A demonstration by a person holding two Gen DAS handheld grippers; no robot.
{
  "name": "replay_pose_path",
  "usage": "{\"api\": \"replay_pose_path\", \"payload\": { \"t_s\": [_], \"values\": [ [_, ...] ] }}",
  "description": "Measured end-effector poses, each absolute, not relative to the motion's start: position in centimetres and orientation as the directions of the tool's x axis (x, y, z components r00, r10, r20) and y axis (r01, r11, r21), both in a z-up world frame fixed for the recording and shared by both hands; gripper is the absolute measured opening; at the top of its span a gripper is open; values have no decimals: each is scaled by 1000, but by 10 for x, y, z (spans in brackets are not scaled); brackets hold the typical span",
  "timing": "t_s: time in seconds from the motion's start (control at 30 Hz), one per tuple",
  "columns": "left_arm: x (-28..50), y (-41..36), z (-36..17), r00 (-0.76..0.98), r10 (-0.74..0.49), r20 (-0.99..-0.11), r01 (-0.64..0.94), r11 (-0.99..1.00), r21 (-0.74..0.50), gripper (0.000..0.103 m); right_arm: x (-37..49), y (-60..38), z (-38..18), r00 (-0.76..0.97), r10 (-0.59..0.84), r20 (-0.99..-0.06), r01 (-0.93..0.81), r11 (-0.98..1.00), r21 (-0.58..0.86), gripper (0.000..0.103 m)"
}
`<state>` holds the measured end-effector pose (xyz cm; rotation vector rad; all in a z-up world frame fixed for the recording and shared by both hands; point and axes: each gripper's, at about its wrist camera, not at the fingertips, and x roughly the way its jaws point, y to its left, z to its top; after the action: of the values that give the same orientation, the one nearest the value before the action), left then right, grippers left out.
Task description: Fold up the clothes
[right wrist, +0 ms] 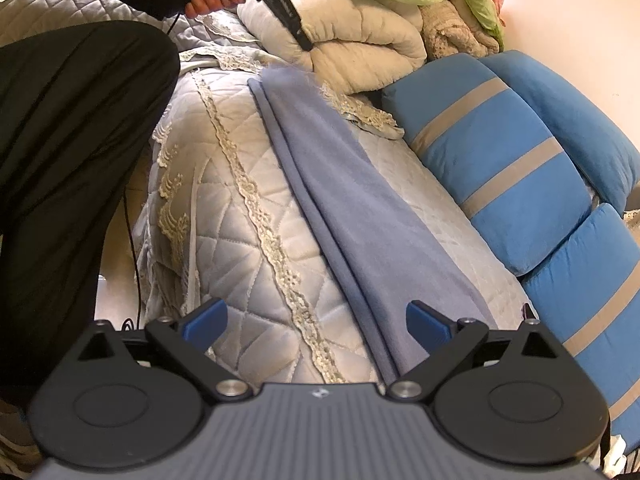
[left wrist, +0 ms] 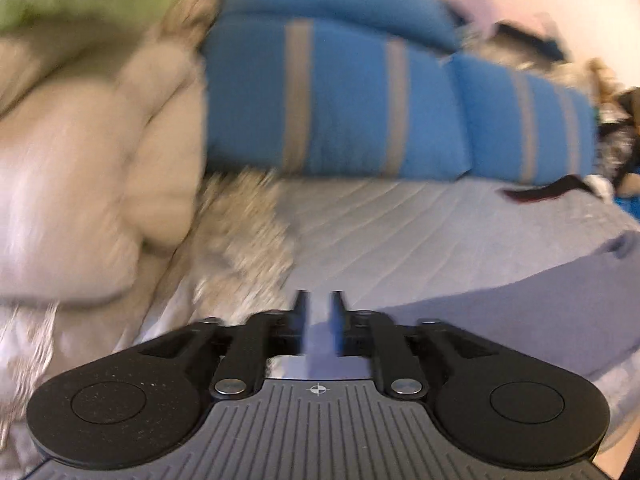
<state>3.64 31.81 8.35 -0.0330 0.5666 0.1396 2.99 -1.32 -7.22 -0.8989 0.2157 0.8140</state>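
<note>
Here, a lavender garment lies folded into a long strip down the middle of the quilted bedspread, between lengthwise and crosswise folds.
The right gripper hovers at the strip's lower end, jaws wide and empty; the left gripper, at the far end, shows a narrow gap with lavender cloth between its fingers, though blur hides whether they pinch it. Next, one end probably needs grasping and carrying over the other. The blue striped cushions stand at right.
</note>
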Motion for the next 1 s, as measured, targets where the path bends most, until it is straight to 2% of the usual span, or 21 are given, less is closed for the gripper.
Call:
{"api": "replay_pose_path", "payload": {
  "t_s": [0.07, 0.2, 0.33, 0.43, 0.47, 0.5, 0.53, 0.57, 0.77, 1.0],
  "values": [
    [34, 326, 83, 815, 151, -560, -196, 980, -22, 55, 29, -13, -72, 689, 539, -485, -708, 354, -611, 101],
    [34, 343, 76, 760, 96, -643, -255, 954, -159, 55, 29, -14, -71, 690, 538, -484, -707, 358, -610, 101],
    [33, 358, 62, 733, -13, -680, -295, 895, -335, 55, 29, -15, -72, 688, 539, -485, -709, 358, -608, 101],
    [34, 369, 49, 713, -52, -699, -348, 840, -417, 55, 28, -15, -71, 687, 542, -485, -710, 356, -608, 102],
    [34, 372, 45, 712, -59, -700, -365, 820, -441, 53, 28, -15, -71, 687, 542, -484, -709, 355, -609, 102],
    [35, 375, 42, 712, -65, -699, -381, 801, -462, 45, 27, -15, -71, 687, 542, -484, -709, 355, -610, 102],
    [34, 377, 41, 712, -63, -699, -395, 787, -474, 27, 27, -15, -71, 688, 542, -483, -708, 355, -610, 102],
    [33, 380, 41, 703, -73, -708, -407, 775, -484, 3, 27, -15, -71, 689, 541, -482, -707, 356, -611, 102],
    [27, 382, 48, 683, -89, -725, -419, 765, -489, 2, 28, -19, -70, 694, 537, -480, -704, 367, -608, 103],
    [25, 378, 55, 654, -60, -754, -406, 813, -417, 2, 30, -20, -68, 701, 531, -475, -699, 385, -602, 103]
  ]
}}
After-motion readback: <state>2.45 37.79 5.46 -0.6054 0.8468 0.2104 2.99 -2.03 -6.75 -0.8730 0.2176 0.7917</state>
